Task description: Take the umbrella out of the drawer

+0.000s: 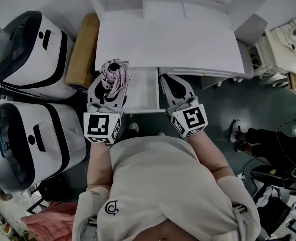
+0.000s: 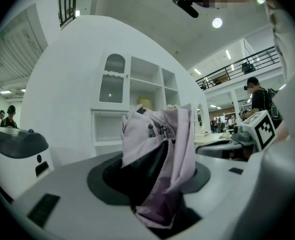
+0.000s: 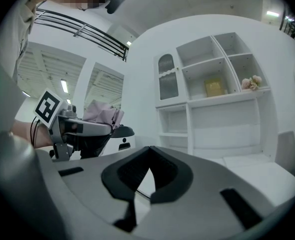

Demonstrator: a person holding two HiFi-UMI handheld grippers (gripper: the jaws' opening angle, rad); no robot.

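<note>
My left fingers [image 2: 110,179] are clamped on the crumpled pale pink fabric folding umbrella [image 2: 162,149], which is out of the open white drawer [image 1: 144,92] and sits at its left edge. My right fingers [image 3: 175,176] are together at the tips and empty, by the drawer's right edge.

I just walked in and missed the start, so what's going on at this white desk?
A person stands at a white desk with tongs in each hand. The left tongs are clamped on a folded pale pink umbrella, held up by the left edge of the open drawer, so it looks already lifted out. The right tongs are shut with nothing in them, beside the drawer's right edge.
</note>
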